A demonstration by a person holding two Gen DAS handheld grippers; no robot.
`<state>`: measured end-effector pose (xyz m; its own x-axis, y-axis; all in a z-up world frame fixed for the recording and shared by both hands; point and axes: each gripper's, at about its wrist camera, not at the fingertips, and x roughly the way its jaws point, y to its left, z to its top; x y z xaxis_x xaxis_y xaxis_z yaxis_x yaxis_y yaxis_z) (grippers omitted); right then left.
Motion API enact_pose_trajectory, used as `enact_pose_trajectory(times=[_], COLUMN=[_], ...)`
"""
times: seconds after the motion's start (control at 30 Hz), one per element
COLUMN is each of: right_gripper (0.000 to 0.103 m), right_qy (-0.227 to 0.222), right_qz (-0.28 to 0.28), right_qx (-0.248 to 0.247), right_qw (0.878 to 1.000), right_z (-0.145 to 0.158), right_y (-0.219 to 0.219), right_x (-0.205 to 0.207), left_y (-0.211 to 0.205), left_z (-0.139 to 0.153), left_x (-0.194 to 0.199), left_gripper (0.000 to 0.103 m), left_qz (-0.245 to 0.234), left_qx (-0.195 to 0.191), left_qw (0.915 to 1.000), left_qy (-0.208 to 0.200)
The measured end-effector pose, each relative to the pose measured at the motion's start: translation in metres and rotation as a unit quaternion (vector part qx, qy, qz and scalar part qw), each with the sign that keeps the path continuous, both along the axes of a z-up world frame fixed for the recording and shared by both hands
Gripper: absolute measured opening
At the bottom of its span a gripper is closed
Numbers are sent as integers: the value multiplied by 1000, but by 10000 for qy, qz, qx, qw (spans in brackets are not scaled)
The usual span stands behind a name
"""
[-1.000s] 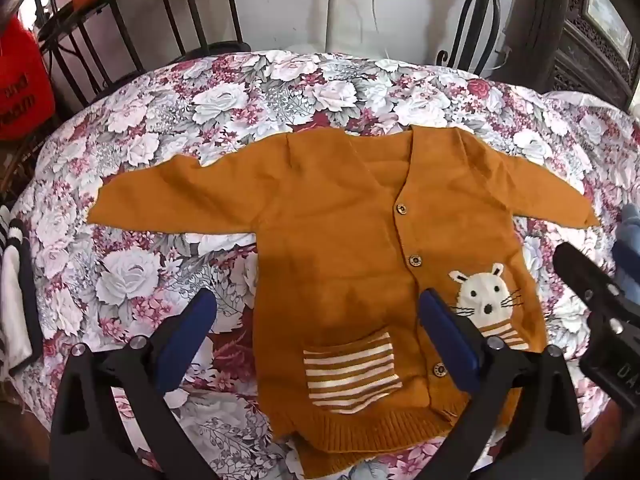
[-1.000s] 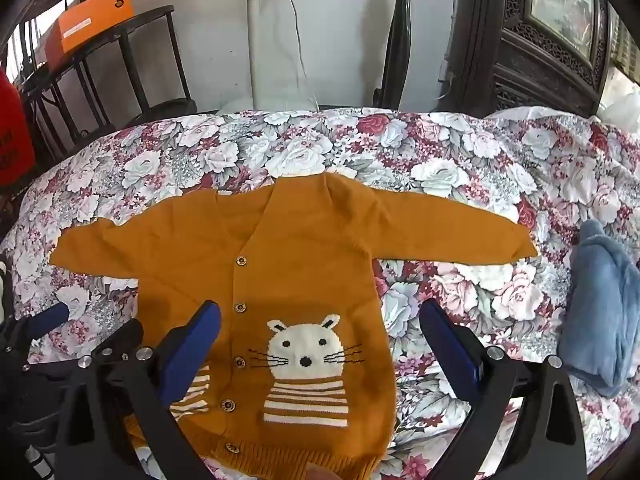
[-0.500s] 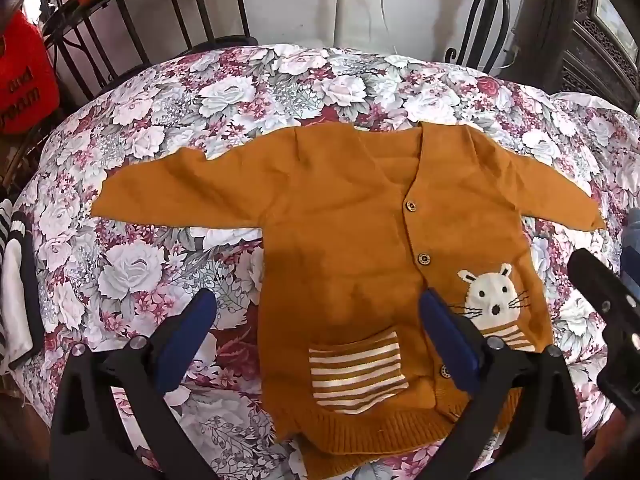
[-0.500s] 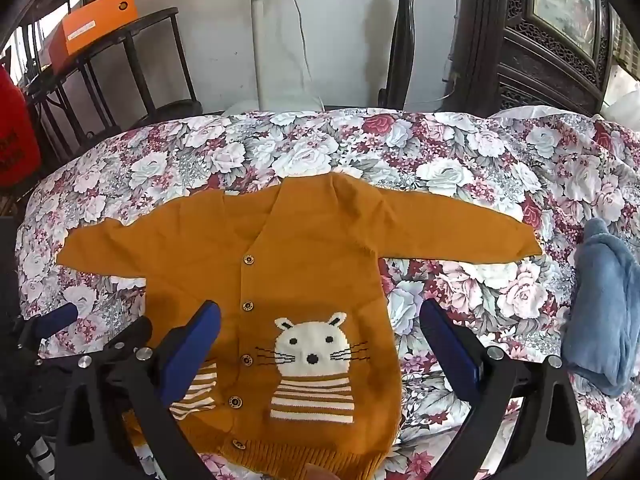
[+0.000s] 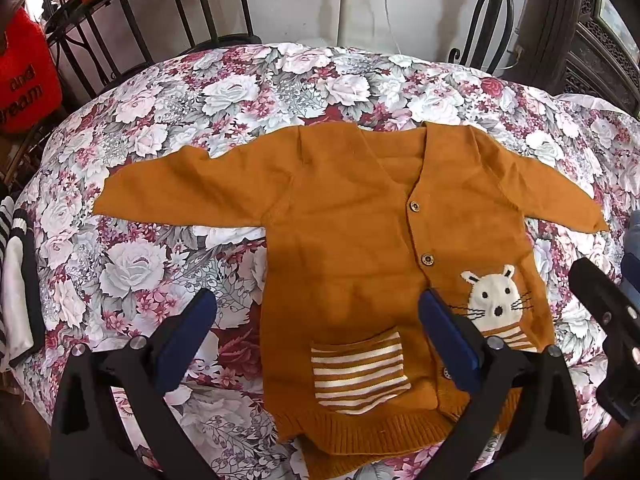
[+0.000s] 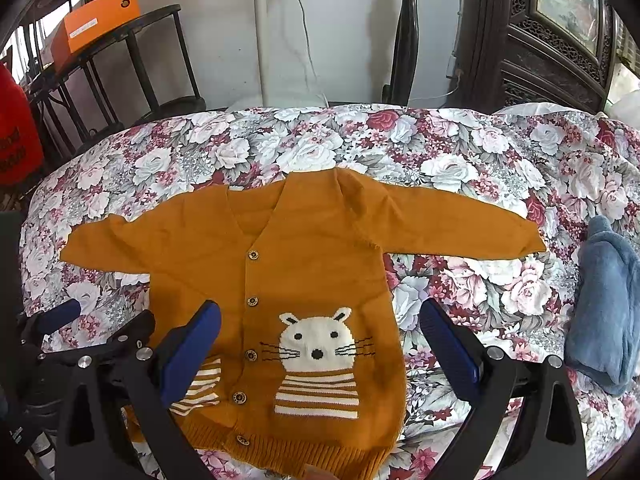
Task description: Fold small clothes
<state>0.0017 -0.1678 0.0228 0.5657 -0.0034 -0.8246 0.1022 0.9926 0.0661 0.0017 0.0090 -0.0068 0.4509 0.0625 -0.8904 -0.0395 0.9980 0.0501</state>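
A small orange knit cardigan (image 5: 352, 232) lies flat and face up on the floral cloth (image 5: 224, 92), sleeves spread to both sides. It has wooden buttons, a striped pocket and a white cat face. It also fills the right wrist view (image 6: 304, 264). My left gripper (image 5: 316, 324) is open and empty, hovering over the cardigan's lower left part. My right gripper (image 6: 320, 332) is open and empty, hovering over the cat face near the hem. Each gripper shows at the edge of the other's view.
A folded blue fleece garment (image 6: 604, 300) lies at the right on the cloth. Striped black-and-white clothes (image 5: 16, 276) lie at the left edge. Metal racks (image 5: 132, 20), an orange box (image 6: 96, 24) and dark carved furniture (image 6: 552, 32) stand behind.
Both grippers have drawn back slightly and risen, so the cardigan sits a little lower and farther in both views. The cardigan has not moved. Both grippers stay open.
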Motion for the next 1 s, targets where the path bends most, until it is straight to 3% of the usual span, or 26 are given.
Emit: enact_pose_trajectory(times=[1.0], right_gripper=[100], right_qy=[22], right_qz=[16], right_qx=[28], right_qw=[10000], right_z=[-1], right_y=[3], right_x=[-1], left_y=[0], left_z=[0], left_x=[0], left_gripper=[98], left_qz=[3], left_qx=[8], left_qw=[10000], left_qy=[10])
